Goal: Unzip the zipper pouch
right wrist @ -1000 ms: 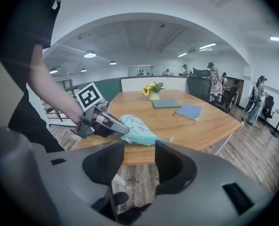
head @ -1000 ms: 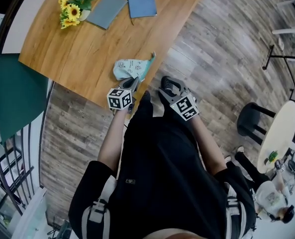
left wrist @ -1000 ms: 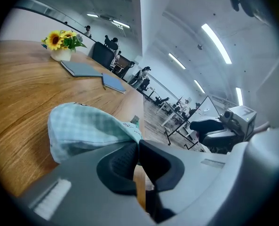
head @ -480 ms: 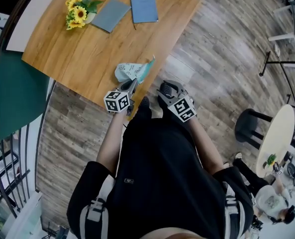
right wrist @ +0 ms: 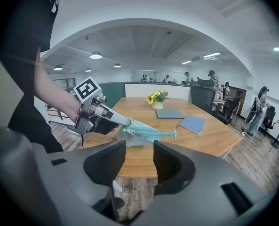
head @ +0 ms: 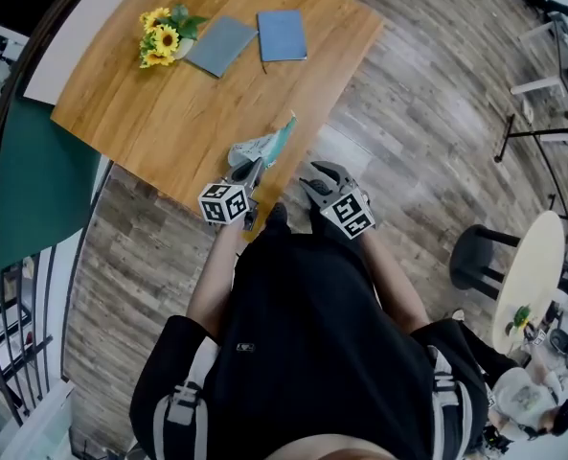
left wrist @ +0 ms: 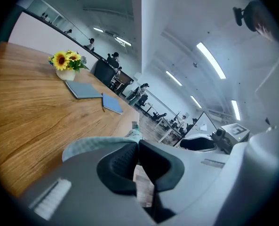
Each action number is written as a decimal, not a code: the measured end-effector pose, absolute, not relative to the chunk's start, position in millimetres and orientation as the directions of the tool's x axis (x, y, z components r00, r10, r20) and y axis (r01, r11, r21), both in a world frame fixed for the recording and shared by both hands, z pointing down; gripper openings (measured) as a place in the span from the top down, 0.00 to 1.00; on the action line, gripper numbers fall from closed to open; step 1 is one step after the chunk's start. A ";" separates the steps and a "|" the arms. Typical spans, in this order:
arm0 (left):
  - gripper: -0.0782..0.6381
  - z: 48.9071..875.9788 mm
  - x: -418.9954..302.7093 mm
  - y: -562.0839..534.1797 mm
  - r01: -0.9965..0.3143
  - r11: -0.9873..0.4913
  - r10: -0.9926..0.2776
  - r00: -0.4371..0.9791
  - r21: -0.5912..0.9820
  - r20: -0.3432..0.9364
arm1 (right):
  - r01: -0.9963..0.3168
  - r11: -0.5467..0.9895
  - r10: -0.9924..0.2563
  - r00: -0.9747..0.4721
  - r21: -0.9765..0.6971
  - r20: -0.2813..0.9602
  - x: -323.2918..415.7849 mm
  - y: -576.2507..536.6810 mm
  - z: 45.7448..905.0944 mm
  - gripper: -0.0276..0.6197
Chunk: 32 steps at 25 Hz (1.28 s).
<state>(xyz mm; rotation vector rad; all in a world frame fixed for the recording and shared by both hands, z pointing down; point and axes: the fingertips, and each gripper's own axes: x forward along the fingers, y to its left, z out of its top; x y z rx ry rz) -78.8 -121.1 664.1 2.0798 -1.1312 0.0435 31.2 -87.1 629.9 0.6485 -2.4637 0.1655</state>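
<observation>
A pale teal zipper pouch (head: 262, 146) hangs over the near edge of the wooden table (head: 159, 113). My left gripper (head: 254, 170) is shut on its near end, beside the zipper pull (right wrist: 126, 131), and holds it up off the wood. In the left gripper view the pouch (left wrist: 90, 145) shows just behind the shut jaws. The closed zipper (right wrist: 151, 133) runs away to the right. My right gripper (head: 314, 172) hovers off the table edge to the pouch's right, a short way back. Its jaws (right wrist: 139, 150) stand open, have just been closing, and have nothing between them.
Sunflowers in a small vase (head: 166, 36) and two blue-grey notebooks (head: 220, 45) (head: 283, 34) lie at the table's far side. The person stands at the table's corner on wood flooring. A black stool (head: 482, 247) and a small round table (head: 537, 266) stand to the right.
My left gripper has risen with the pouch's near end, so the pouch has left the tabletop and now stands on edge. The right gripper has hardly moved.
</observation>
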 end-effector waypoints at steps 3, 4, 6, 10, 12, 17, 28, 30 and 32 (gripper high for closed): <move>0.89 652.7 -83.1 -122.1 -0.732 -0.322 -0.723 0.599 0.600 0.344 | -0.464 0.885 -0.400 -0.723 0.033 0.564 26.6 -89.2 626.1 0.68; 0.89 648.7 -84.3 -121.5 -0.732 -0.324 -0.727 0.598 0.600 0.337 | -0.459 0.888 -0.397 -0.727 0.035 0.560 24.4 -89.9 624.0 0.69; 0.89 641.4 -87.0 -120.0 -0.733 -0.330 -0.734 0.596 0.595 0.326 | -0.449 0.893 -0.392 -0.737 0.036 0.551 18.8 -90.9 621.1 0.70; 0.89 628.8 -89.4 -116.4 -0.733 -0.343 -0.745 0.594 0.587 0.305 | -0.427 0.903 -0.379 -0.751 0.040 0.541 8.7 -88.7 619.8 0.71; 0.89 622.1 -89.0 -113.0 -0.731 -0.352 -0.747 0.595 0.585 0.295 | -0.423 0.905 -0.377 -0.757 0.040 0.533 4.9 -87.7 618.3 0.71; 0.89 604.8 -89.4 -109.0 -0.734 -0.376 -0.752 0.598 0.566 0.275 | -0.410 0.911 -0.374 -0.776 0.044 0.507 -4.3 -86.9 610.9 0.75; 0.89 573.7 -85.3 -107.3 -0.737 -0.438 -0.751 0.615 0.514 0.241 | -0.413 0.910 -0.386 -0.802 0.044 0.455 -17.3 -90.3 597.0 0.78; 0.89 569.6 -84.3 -106.6 -0.737 -0.448 -0.749 0.619 0.506 0.237 | -0.414 0.909 -0.389 -0.808 0.043 0.443 -20.0 -90.2 593.5 0.79; 0.89 567.2 -83.9 -104.9 -0.735 -0.455 -0.747 0.622 0.502 0.233 | -0.409 0.911 -0.387 -0.814 0.045 0.433 -23.6 -88.2 590.3 0.80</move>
